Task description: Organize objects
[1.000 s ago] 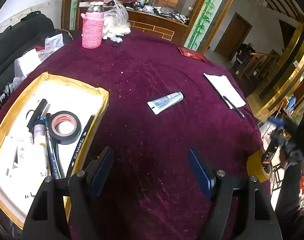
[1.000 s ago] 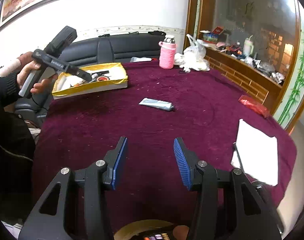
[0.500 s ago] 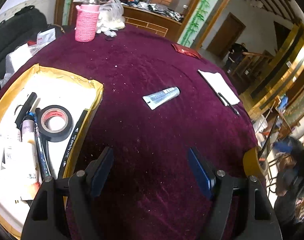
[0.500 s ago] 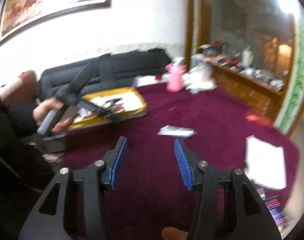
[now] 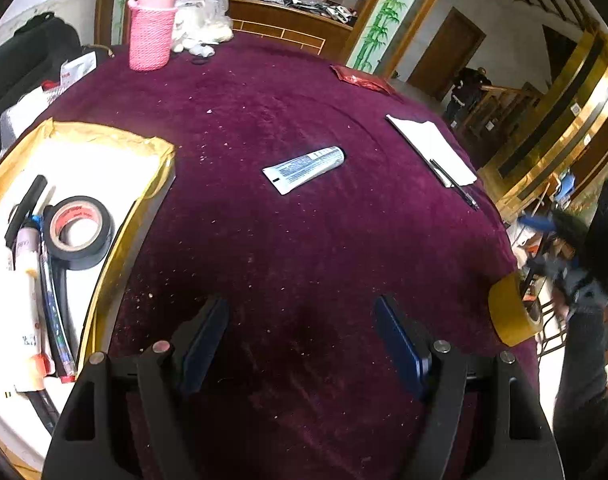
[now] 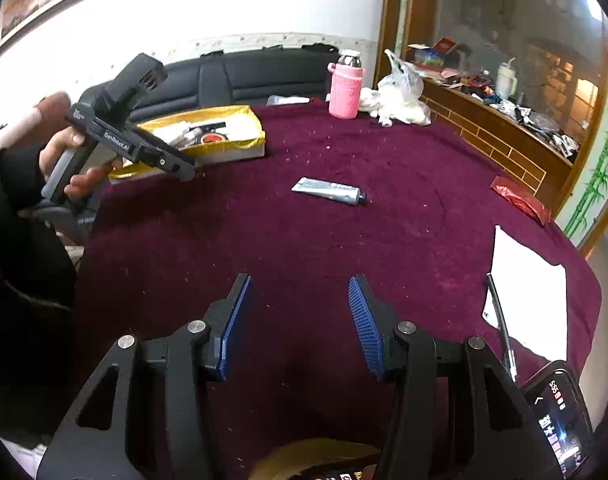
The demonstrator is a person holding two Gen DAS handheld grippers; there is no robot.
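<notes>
Grey-and-white squeeze tube (image 5: 304, 169), lying loose mid-table on the maroon velvet tablecloth (image 5: 304, 260), well apart from the gold-rimmed white tray (image 5: 162, 148) that held the black tape roll (image 5: 80, 232), presumably its destination. Left gripper (image 5: 302, 332) and right gripper (image 6: 298, 320) hovered with fingers spread, empty, ready to grasp. Compared with a second earlier, the left view had dipped nearer the cloth.

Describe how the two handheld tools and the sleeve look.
Both are black plastic with silver pivot bolts and blue ribbed pads: left tool, right tool. The left one has white lettering on its body and a grey handle. The sleeve is dark. No cables show.
</notes>
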